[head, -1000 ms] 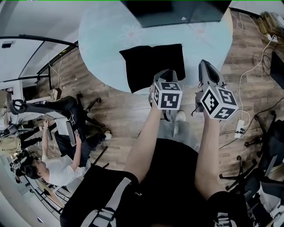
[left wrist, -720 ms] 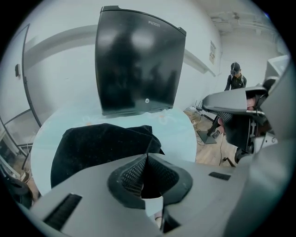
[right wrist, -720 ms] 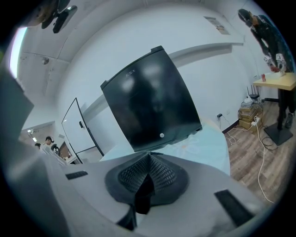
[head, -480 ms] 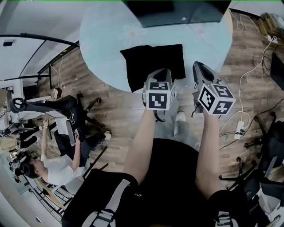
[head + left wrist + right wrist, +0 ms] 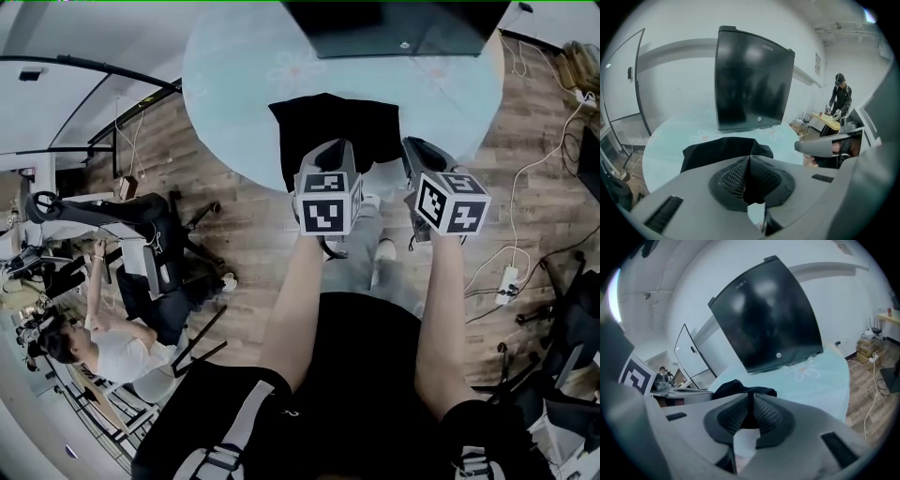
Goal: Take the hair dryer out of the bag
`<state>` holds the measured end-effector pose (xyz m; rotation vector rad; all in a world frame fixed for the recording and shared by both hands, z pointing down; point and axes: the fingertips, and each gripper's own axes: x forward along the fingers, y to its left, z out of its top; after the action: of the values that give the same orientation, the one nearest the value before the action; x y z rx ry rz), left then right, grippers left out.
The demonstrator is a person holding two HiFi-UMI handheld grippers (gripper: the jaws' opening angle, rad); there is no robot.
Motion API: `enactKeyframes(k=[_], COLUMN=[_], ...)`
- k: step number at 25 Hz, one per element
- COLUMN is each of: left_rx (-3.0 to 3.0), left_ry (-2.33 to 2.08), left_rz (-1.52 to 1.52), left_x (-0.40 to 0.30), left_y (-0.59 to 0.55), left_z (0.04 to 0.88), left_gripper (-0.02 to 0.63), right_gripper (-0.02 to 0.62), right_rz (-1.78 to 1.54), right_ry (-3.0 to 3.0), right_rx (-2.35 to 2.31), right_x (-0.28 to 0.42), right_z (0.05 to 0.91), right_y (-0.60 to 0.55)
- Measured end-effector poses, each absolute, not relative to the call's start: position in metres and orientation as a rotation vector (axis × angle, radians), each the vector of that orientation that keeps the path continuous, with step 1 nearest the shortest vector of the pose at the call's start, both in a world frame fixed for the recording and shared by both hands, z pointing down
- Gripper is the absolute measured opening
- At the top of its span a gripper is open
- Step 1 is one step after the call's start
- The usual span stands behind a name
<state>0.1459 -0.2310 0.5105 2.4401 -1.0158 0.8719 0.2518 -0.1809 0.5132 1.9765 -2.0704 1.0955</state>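
Observation:
A black fabric bag (image 5: pixel 333 131) lies closed on the near part of a round pale-blue table (image 5: pixel 234 84). No hair dryer shows in any view. My left gripper (image 5: pixel 337 148) hovers at the bag's near edge, shut with nothing between its pads. In the left gripper view its tips (image 5: pixel 749 159) point at the bag (image 5: pixel 717 150). My right gripper (image 5: pixel 411 145) is at the bag's right near corner. Its jaws (image 5: pixel 751 397) are opening to a narrow slit, empty, with the bag (image 5: pixel 736 387) just beyond.
A black monitor-like box (image 5: pixel 394 23) stands on the table's far side behind the bag. The wooden floor holds office chairs (image 5: pixel 159 244), cables and a power strip (image 5: pixel 506 281). People sit at desks at the left (image 5: pixel 94 347).
Both grippers have moved forward toward the bag; the left one has also shifted left. The right gripper's tip now reaches the table edge beside the bag.

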Motion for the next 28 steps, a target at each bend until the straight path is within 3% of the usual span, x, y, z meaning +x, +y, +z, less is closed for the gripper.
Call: enactKeyframes(k=[2, 25, 28], left_rx=[2.435, 2.533, 2.543], left_ry=[-1.032, -1.027, -1.051], left_rz=[0.869, 1.034, 1.047], left_x=[0.141, 0.105, 0.103], left_y=[-0.234, -0.259, -0.261], left_z=[0.51, 0.519, 0.518], left_gripper=[0.02, 0.02, 0.02], right_gripper=[0.069, 0.069, 0.106], right_rz=[1.117, 1.097, 1.125], right_ry=[-2.072, -1.839, -1.863], right_rx=[1.93, 1.837, 1.781], right_x=[0.247, 0.243, 0.235], right_z=[0.52, 0.585, 0.594], right_y=[-0.183, -0.221, -0.222])
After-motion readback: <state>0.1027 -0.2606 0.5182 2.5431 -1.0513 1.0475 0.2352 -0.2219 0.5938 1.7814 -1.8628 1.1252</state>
